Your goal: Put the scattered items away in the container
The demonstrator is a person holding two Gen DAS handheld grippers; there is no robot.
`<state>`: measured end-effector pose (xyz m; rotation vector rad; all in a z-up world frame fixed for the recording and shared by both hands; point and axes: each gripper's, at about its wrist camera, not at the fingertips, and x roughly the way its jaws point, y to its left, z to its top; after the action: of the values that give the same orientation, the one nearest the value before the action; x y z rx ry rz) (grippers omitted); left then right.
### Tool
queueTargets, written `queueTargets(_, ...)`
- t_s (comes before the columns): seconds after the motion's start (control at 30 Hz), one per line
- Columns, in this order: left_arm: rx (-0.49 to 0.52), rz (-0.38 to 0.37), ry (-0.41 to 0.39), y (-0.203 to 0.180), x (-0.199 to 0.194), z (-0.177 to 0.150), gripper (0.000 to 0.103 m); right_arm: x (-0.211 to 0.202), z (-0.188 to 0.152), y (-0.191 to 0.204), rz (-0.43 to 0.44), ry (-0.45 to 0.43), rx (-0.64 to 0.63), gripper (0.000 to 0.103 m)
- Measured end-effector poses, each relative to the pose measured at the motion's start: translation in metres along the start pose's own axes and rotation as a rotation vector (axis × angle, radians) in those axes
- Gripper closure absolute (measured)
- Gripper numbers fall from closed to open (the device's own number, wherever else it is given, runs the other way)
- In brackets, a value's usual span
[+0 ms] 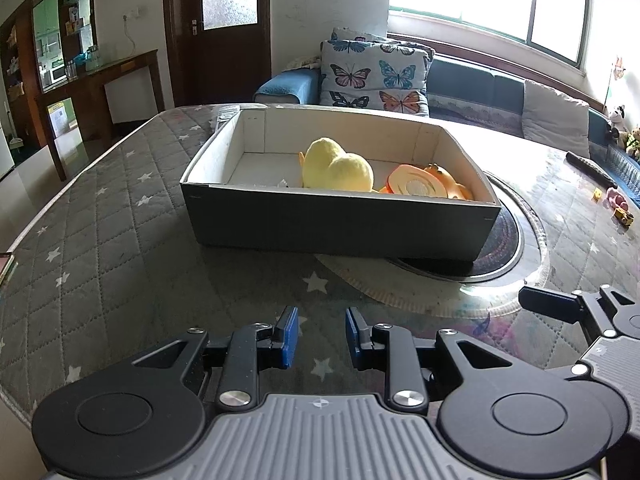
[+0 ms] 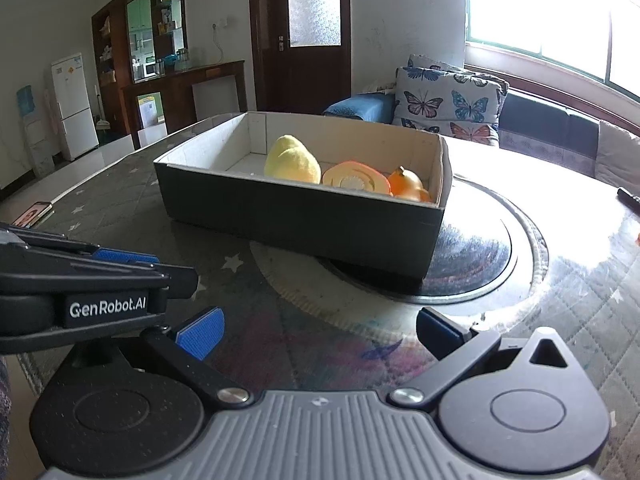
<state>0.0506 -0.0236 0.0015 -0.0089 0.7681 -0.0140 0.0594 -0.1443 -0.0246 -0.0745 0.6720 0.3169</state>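
While both grippers hang low over the quilted table [image 1: 100, 216], the left gripper [image 1: 322, 338] shows a narrow gap and the right gripper [image 2: 320, 330] is spread wide, both empty; well beyond sits the box [image 1: 336, 220], holding a yellow plush [image 1: 336, 168] and orange toys [image 1: 424, 184].

We are viewing a home living room: a sofa [image 1: 472, 84] carrying butterfly-print cushions [image 1: 376, 76] is sitting beneath a bright window [image 1: 492, 0], a dark wooden door [image 2: 300, 36] and display cabinet [image 2: 140, 44] are lining the wall, and a white refrigerator [image 2: 74, 104] is standing beyond.
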Motion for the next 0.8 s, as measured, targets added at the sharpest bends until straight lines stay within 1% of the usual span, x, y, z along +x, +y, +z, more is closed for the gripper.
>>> queueTargets(0.4, 0.012, 0.009, 0.005, 0.004, 0.017, 0.020, 0.075, 0.023, 0.019, -0.004, -0.008, 0.013, 0.009, 0.000)
queueTargets(0.8, 0.031, 0.011, 0.026, 0.002, 0.039, 0.035, 0.075, 0.044, 0.029, -0.010, -0.007, 0.037, 0.018, 0.000)
